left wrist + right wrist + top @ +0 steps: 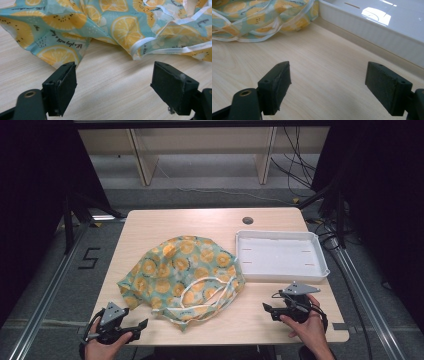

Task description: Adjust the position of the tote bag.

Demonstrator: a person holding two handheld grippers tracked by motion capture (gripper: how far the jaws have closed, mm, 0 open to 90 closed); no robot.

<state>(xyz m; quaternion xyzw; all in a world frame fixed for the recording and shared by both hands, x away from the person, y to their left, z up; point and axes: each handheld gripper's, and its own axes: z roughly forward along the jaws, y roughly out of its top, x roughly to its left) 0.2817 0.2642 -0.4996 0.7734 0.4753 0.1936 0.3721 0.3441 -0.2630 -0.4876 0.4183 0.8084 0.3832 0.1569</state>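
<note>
The left tool [131, 329] rests at the counter's [165, 222] near-left corner, jaws spread wide with nothing between them, aimed at the cloth's near edge. The lemon-print cloth [182, 272] lies crumpled mid-counter, its long axis running from near-left to far-right; white drawstring cords [212, 292] loop along its right side. Just beside its right edge sits the white tray [280, 275], long side across the counter. The right tool [270, 309] sits in front of the tray, jaws gaping, empty, pointing left toward the cloth.
</note>
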